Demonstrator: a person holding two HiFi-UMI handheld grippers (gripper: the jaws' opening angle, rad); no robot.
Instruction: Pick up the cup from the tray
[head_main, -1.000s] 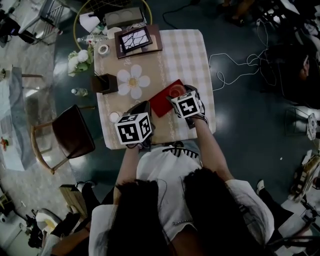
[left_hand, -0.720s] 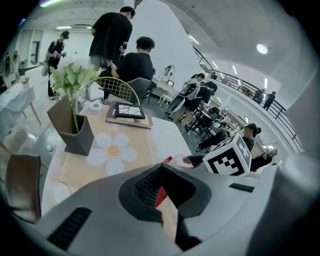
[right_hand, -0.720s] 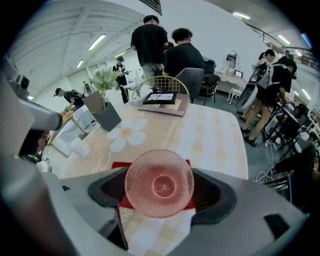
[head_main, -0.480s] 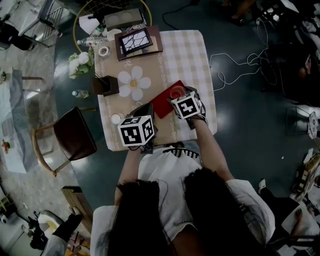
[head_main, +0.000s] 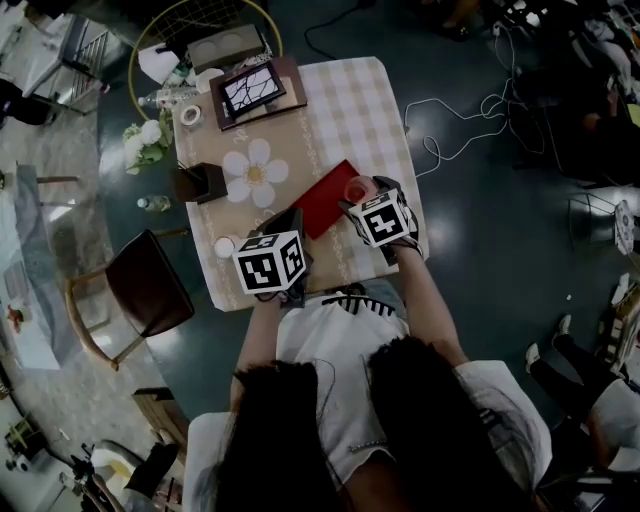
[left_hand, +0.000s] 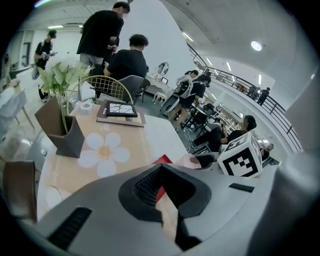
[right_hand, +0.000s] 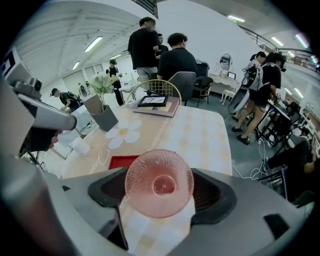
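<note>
Since a second ago the cup (head_main: 357, 190) has shifted from the right part of the tray (head_main: 322, 198) towards its right edge, going with the right claw (head_main: 360, 194). The head view itself has drifted, so the whole desk (head_main: 350, 110) sits a little higher and further left in it. The left claw (head_main: 288, 222) has kept its place at the near edge of the desk, just beside the tray's near corner.

In the right gripper view the right claw (right_hand: 160, 200) pinches the cup (right_hand: 159, 183) between its two pads. The pink, dimpled cup lies on its side with its round face turned to the camera. Checked cloth shows under it, and the red tray (right_hand: 120, 162) lies off to the left and behind, so the cup seems to be clear of the tray, though how high it is I cannot tell.

In the left gripper view the left claw (left_hand: 162, 200) is pressed nearly together and holds nothing. Only a thin sliver of tray and cloth shows through the gap.

The grasp is made, and the pick-up looks all but done. What is left, at most, is to raise the cup well clear and hold it steady.
</note>
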